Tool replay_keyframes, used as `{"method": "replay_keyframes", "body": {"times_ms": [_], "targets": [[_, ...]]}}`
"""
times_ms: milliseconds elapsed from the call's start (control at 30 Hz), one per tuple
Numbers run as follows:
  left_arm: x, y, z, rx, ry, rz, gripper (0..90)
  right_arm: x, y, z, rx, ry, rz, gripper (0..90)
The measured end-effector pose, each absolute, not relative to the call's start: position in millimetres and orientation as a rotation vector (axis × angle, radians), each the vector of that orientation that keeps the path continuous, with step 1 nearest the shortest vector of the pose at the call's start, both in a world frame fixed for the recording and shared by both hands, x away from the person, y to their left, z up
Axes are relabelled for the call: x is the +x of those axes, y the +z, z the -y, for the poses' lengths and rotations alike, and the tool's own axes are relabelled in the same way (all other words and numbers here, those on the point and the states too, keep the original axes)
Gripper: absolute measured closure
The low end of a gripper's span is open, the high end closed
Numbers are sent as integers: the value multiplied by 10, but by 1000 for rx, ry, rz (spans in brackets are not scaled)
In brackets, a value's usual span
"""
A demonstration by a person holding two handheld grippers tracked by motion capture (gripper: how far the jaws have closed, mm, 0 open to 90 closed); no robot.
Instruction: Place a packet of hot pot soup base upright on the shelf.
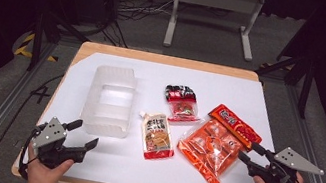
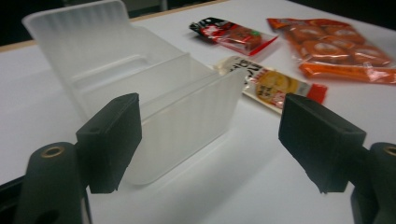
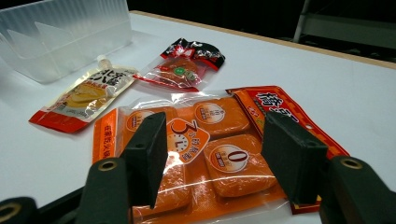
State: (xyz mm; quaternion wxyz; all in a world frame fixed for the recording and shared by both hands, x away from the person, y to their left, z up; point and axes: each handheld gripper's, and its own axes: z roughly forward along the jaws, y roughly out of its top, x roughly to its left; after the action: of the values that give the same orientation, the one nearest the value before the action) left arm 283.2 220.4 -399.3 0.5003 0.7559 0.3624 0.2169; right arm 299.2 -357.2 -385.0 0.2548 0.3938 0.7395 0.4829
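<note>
A clear plastic bin (image 1: 109, 100) (image 2: 140, 93) (image 3: 60, 35) stands empty left of centre on the white table. Right of it lie a spouted sauce pouch (image 1: 157, 136) (image 2: 271, 81) (image 3: 84, 95), a small red and black snack packet (image 1: 181, 104) (image 2: 231, 33) (image 3: 184, 65), and a large orange bag of wrapped cakes (image 1: 215, 144) (image 2: 341, 46) (image 3: 210, 135). My left gripper (image 1: 84, 134) (image 2: 210, 140) is open near the front left, just short of the bin. Held open, my right gripper (image 1: 250, 152) (image 3: 215, 158) hovers at the orange bag's right edge, with nothing between its jaws.
The white sheet (image 1: 152, 171) covers a wooden tabletop (image 1: 166, 60). Beyond the table's far edge a metal stand (image 1: 212, 19) and cables lie on the floor. Bare table lies at the front centre and at the far side.
</note>
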Motion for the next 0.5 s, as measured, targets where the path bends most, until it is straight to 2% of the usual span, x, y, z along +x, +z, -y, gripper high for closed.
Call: {"method": "replay_keyframes", "body": {"times_ms": [200, 500], "targets": [[2853, -4014, -2149, 1905, 491, -781, 179, 3021, -3810, 3546, 1039, 1287, -2044, 386], [2918, -4073, -2134, 1891, 423, -825, 172, 3260, -3737, 3536, 1101, 1247, -2069, 339]]}}
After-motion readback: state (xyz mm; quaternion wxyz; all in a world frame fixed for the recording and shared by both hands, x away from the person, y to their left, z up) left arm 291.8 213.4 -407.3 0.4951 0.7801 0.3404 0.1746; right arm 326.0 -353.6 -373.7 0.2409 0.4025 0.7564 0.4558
